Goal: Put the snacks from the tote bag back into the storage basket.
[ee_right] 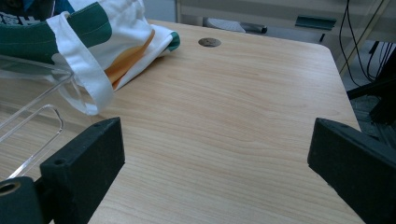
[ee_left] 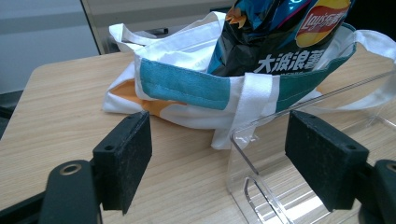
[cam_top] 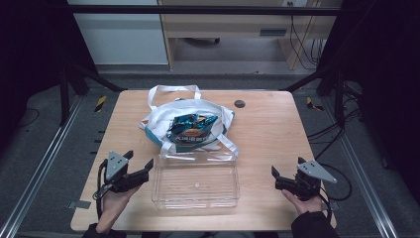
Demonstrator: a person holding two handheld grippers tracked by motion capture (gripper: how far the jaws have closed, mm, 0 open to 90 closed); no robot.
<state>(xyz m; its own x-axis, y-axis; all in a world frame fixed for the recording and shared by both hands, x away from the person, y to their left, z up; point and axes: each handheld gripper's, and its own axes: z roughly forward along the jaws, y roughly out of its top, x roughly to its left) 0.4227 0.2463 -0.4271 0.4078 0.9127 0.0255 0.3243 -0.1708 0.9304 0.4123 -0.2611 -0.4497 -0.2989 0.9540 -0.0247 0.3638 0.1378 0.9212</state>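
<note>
While both tools wait open, nothing is held.
Left tool (cam_top: pixel 140 165) and right tool (cam_top: pixel 274 174) flank the clear box (cam_top: pixel 195 186); chip bag (cam_top: pixel 190 127) sits in the tote (cam_top: pixel 158 119), mid-frame.

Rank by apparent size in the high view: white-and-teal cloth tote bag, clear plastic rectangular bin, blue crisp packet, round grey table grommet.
1-2. white-and-teal cloth tote bag and clear plastic rectangular bin: similar spread, too close to rank.
3. blue crisp packet.
4. round grey table grommet, smallest.

Bare table (ee_right: pixel 243 107) ahead of right gripper (cam_top: pixel 286 174); clear bin (ee_left: pixel 261 186) corner and tote bag (ee_left: pixel 187 84) block left gripper (cam_top: pixel 139 166).
</note>
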